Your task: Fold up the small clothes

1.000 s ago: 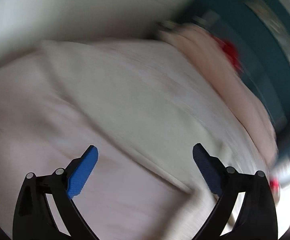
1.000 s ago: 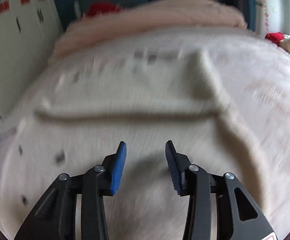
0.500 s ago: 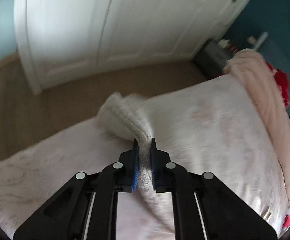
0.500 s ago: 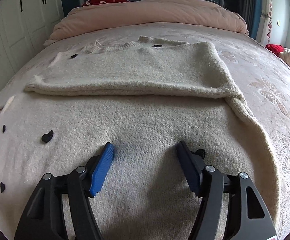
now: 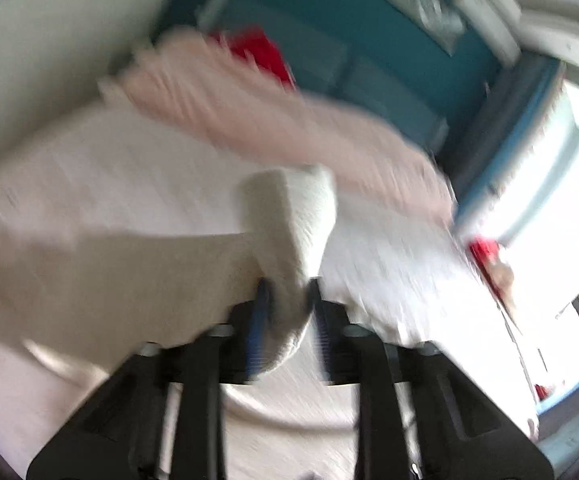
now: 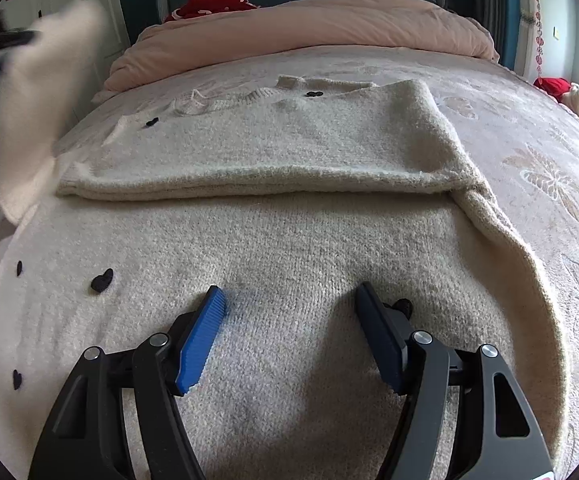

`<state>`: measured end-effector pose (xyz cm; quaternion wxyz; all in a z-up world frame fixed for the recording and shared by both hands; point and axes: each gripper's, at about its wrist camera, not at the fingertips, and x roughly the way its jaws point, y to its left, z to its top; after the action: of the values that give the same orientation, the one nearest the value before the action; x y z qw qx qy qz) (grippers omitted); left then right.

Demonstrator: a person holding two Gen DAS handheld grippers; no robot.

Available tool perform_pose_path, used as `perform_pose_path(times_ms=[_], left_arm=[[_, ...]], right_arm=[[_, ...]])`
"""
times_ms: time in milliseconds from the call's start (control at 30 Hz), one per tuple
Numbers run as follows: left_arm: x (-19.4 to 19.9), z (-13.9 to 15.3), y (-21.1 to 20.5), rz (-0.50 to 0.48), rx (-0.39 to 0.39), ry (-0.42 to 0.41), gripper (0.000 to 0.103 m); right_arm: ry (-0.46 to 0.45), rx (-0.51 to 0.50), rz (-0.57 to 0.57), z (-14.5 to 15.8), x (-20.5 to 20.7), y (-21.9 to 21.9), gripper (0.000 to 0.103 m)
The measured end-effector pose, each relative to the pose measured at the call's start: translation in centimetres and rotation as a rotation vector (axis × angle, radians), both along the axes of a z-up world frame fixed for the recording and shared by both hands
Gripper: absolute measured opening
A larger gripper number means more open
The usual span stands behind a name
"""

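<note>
The right gripper point(image 6: 289, 336) rests on the cream sweater point(image 6: 289, 248) with its blue pads spread wide, clasping nothing — it looks to be pinning the body flat. The sweater lies across the bed point(image 6: 549, 168), its long axis running left to right in the right wrist view, one layer already doubled over into a thick fold line just beyond the gripper. The knit is fuzzy and soft, dotted with small black hearts point(image 6: 102, 280), and should drape rather than hold a crease.

The left gripper point(image 5: 285, 320) is clamped on a sleeve point(image 5: 289, 220), lifted clear off to the sweater's left side — the view is badly blurred. Judging by this, the sleeve must travel rightward, over the body toward the pinning gripper. Farther off lie a pink quilt point(image 6: 309, 24) and something red point(image 6: 209, 0).
</note>
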<state>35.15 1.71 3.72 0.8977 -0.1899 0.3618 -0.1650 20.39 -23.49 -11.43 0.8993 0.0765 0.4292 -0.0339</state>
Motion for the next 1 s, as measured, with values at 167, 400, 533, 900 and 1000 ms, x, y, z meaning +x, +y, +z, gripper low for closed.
perform_pose_path(times_ms=[167, 400, 533, 900, 1000], left_arm=[[-4.2, -10.2, -1.2, 0.077, -0.123, 0.268, 0.060], [-4.9, -11.7, 10.1, 0.317, -0.320, 0.269, 0.076], [-2.5, -11.9, 13.8, 0.405, -0.473, 0.246, 0.076], [-0.9, -13.9, 16.7, 0.459, -0.646, 0.303, 0.076], [-0.9, -13.9, 16.5, 0.464, -0.656, 0.313, 0.076]], right_arm=[[-0.003, 0.078, 0.036, 2.2, -0.2, -0.6, 0.072], [-0.037, 0.257, 0.061, 6.0, 6.2, -0.3, 0.077], [0.059, 0.316, 0.018, 3.9, 12.2, 0.7, 0.077], [-0.048, 0.421, 0.070, 8.9, 17.1, 3.6, 0.008], [-0.193, 0.405, 0.099, 14.9, 16.8, 2.8, 0.008]])
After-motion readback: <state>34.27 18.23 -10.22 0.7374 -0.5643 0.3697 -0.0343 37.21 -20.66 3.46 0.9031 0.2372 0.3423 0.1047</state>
